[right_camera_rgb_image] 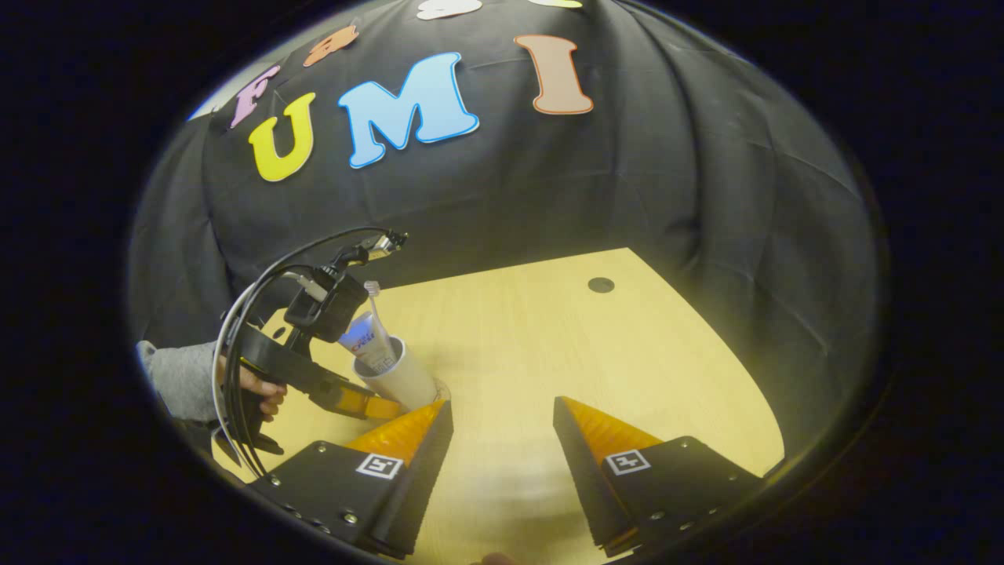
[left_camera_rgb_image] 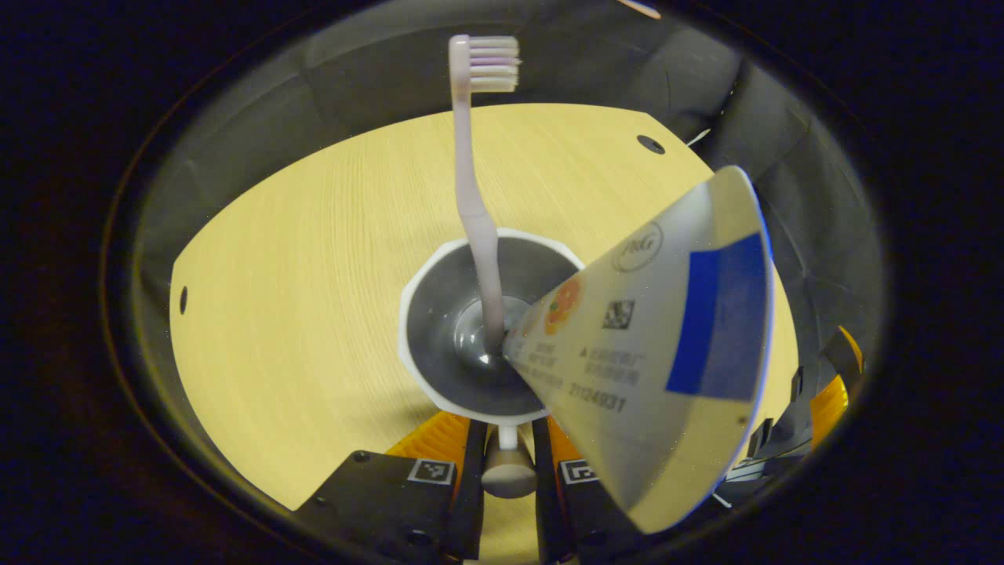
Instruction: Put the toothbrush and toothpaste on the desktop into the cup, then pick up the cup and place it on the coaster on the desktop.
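On the desk (left_camera_rgb_image: 314, 314), just ahead of the left gripper (left_camera_rgb_image: 508, 463): cup (left_camera_rgb_image: 416, 314), white rim, grey inside, seen from above. Brush (left_camera_rgb_image: 478, 204) upright in it, bristles at top, handle foot on the cup's bottom. Paste (left_camera_rgb_image: 667, 345) leaning in the cup too, cap end down beside the brush, flat tail flaring toward the lens. Cup handle (left_camera_rgb_image: 508, 467) between the left fingers, both pressed close against it: clenched on the handle.

Over in the right gripper view: right gripper (right_camera_rgb_image: 502, 439) low above bare desk, jaws spread wide, nothing between them. Farther left, the left gripper again, gripped by a hand (right_camera_rgb_image: 259, 388) with a grey sleeve (right_camera_rgb_image: 180, 377), cables looping above. Cup tilted at its tips, paste and brush poking out the top. Coaster not made out.
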### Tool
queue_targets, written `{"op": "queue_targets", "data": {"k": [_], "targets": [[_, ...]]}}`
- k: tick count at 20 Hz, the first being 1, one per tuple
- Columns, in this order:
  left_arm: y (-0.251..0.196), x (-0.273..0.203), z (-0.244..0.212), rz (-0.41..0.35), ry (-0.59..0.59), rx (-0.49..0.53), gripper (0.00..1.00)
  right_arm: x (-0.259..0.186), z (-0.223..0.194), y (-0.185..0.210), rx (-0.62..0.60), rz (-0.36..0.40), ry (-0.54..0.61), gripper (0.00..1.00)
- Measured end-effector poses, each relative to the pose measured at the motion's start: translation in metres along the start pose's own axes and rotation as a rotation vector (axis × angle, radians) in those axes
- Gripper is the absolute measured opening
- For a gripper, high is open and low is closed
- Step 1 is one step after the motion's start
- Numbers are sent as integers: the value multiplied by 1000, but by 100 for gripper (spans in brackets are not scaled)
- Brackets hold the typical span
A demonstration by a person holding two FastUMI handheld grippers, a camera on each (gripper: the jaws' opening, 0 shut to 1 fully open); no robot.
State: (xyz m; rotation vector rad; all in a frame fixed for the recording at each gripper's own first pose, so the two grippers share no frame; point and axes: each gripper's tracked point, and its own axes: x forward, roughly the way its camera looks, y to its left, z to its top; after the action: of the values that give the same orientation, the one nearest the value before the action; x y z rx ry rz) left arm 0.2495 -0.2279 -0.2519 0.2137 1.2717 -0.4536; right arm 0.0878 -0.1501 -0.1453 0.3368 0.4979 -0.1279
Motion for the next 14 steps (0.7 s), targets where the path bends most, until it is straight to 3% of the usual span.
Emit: {"op": "queue_targets", "data": {"k": [7,12,13,14], "targets": [[6,-7,12,43,-5,37,36,-1,6,-6,27,10,-6,78],[21,-31,48,44,-96,15,77,-4,9,-1,11,27,-13,78],[23,-38,57,36,-118,1,97,-5,10,2,6,33,-17,78],[27,-46,66,30,-140,-13,98,-7,13,5,-2,39,-24,78]]}}
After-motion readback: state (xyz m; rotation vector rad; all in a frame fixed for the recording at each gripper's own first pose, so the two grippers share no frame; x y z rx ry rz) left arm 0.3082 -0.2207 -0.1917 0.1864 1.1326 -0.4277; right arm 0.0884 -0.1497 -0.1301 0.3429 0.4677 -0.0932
